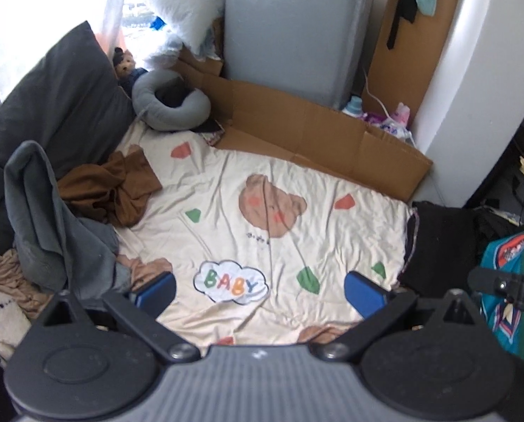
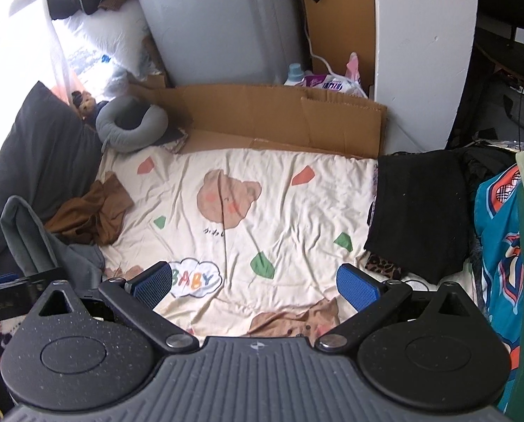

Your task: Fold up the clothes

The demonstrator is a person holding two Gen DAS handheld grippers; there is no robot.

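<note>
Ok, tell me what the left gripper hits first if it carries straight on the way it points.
The open left gripper points down at the cream cartoon-print bedsheet, so it would likely land near the white BABY cloud patch. No garment lies in that line; depth is hard to judge.

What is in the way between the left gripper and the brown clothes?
Nothing solid. The left gripper hangs open above the cream sheet; the brown garment lies ahead to its left, with the draped grey garment beside that path.
</note>
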